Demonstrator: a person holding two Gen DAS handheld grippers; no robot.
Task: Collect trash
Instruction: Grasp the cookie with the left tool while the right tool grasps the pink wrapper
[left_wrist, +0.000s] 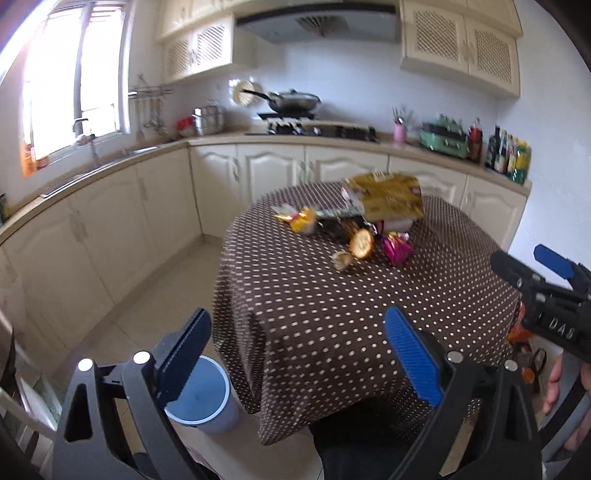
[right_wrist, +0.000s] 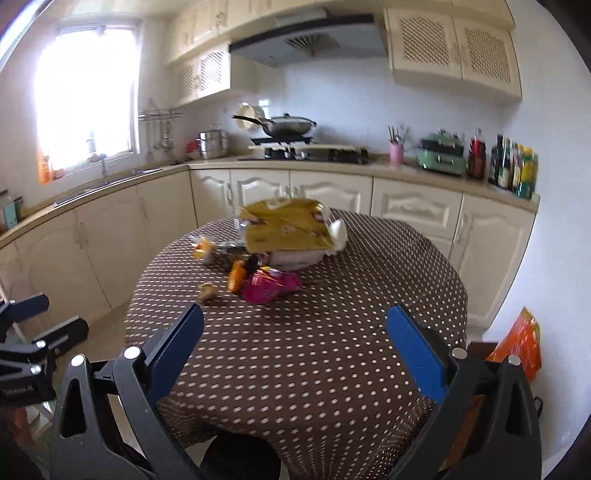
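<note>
A blue bin (left_wrist: 201, 395) is seen on the floor at left, beside the dotted counter (left_wrist: 332, 314). Wrappers (left_wrist: 354, 225) are piled mid-counter. The left tool (left_wrist: 299, 354) and right tool (right_wrist: 295, 354) are held apart, empty.

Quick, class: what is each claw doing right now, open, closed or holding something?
Left claw: open, holding nothing, above the near table edge.
Right claw: open, holding nothing, over the table.
</note>
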